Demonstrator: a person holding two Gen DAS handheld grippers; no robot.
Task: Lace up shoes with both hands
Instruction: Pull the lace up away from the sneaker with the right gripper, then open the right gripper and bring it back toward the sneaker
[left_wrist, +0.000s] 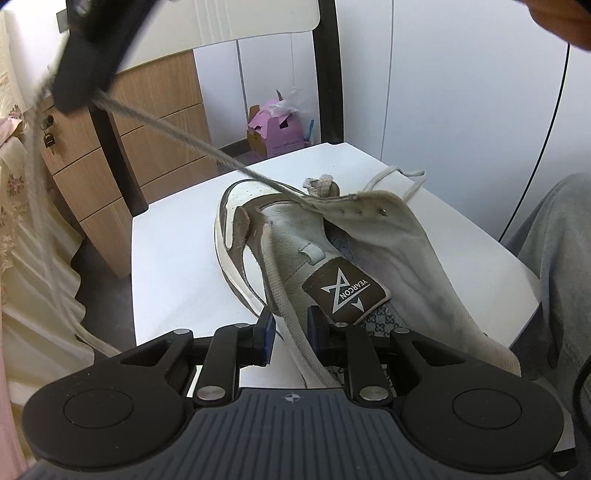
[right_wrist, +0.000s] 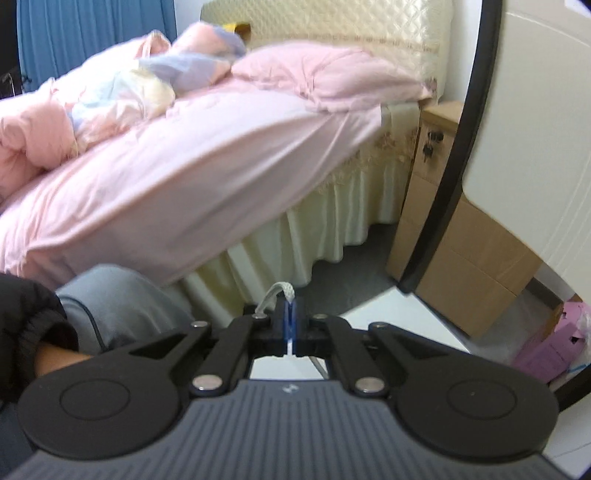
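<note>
Shoe (left_wrist: 295, 258) one, lace (left_wrist: 177, 131) one, grippers two.

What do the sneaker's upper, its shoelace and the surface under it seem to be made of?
Sneaker upper: probably leather or imitation leather, matte white and grey, judging by soft creases and punched eyelets. Shoelace: woven textile, off-white, with a visible braid and a frayed end showing at the right gripper. White table: smooth, slightly glossy, perhaps laminate or painted board; the look leaves it open.

- Shoe (left_wrist: 306, 236): worn, creased white leather, matt.
- Lace (left_wrist: 184, 140): grey woven cord.
- Table (left_wrist: 177, 266): smooth white surface.
- Drawers (left_wrist: 147, 155): wood-grain.
- Bedding (right_wrist: 192, 155): soft pink cloth.
</note>
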